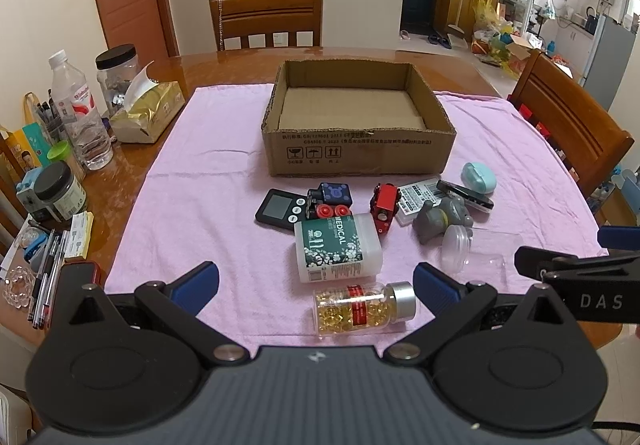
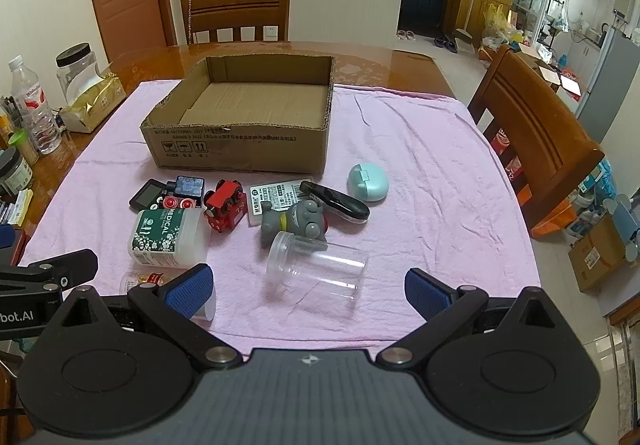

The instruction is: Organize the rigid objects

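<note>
Clutter lies before the empty cardboard box (image 1: 358, 149), probably awaiting sorting; left gripper (image 1: 316, 281) and right gripper (image 2: 308, 287) both gape, holding nothing.

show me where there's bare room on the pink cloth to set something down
Free: the cardboard box floor, the cloth right of the teal case, and the cloth left of the box. Crowded: the strip before the box, from the black scale to the clear jar.
</note>
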`<state>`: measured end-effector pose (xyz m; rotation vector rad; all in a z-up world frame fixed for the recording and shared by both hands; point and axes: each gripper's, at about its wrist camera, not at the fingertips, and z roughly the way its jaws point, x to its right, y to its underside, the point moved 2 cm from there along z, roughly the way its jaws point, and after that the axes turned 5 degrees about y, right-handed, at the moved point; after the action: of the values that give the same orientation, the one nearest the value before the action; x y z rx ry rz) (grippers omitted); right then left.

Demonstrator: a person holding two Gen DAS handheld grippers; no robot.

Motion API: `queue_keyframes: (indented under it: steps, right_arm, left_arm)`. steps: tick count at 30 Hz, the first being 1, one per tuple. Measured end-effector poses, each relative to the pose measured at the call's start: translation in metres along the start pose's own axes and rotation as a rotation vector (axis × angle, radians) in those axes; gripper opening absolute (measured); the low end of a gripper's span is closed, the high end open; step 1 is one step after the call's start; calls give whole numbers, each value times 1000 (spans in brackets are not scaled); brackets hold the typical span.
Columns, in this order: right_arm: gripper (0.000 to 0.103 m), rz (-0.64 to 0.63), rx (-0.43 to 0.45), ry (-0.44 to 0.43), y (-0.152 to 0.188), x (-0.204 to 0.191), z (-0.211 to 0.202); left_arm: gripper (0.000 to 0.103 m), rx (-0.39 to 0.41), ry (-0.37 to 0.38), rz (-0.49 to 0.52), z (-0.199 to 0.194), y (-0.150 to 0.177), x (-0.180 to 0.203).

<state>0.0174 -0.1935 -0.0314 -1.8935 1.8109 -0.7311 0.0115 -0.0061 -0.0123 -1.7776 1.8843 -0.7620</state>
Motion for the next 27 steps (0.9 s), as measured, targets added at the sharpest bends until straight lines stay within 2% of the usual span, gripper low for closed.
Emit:
queue_keyframes:
  steps: [27]
  right_arm:
    - [103, -9, 4, 4, 0, 3, -2]
  left_arm:
    - [102, -1, 7, -2, -1, -2, 5]
